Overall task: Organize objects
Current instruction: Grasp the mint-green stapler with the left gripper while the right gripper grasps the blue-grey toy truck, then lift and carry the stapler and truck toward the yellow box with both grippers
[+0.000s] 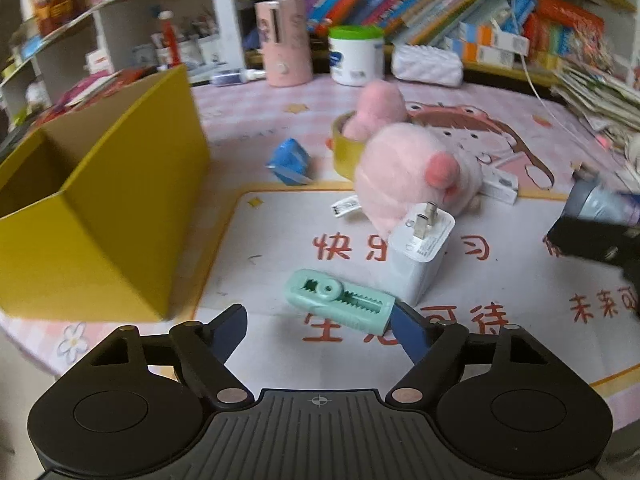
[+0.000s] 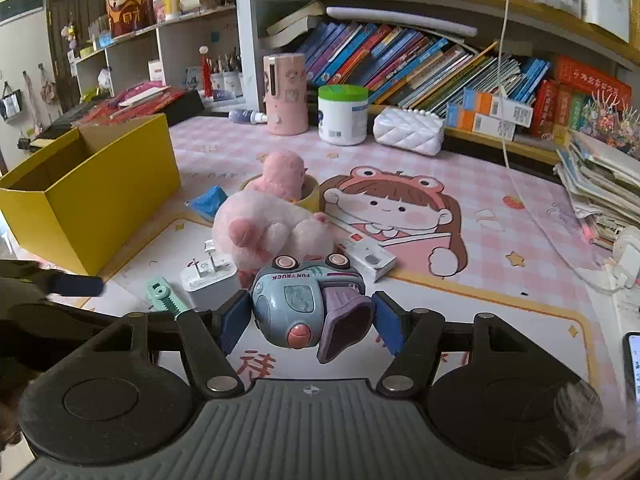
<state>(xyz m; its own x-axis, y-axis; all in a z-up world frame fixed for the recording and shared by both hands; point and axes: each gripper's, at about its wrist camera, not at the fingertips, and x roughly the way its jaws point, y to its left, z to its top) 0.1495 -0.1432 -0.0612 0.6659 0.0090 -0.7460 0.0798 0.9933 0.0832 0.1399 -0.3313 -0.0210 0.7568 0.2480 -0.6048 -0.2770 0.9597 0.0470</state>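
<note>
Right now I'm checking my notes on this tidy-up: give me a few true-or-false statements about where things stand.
1. The right gripper is clamped on the toy truck. True.
2. The yellow box is packed full of toys. False: what shows of its inside looks empty.
3. The left gripper holds the white charger. False: its jaws are open near the mint-green clip.
4. The pink plush lies on the desk mat. True.

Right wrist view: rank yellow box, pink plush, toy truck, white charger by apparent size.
1. yellow box
2. pink plush and toy truck: look alike; the truck sits nearest the camera, so unsure.
3. white charger
</note>
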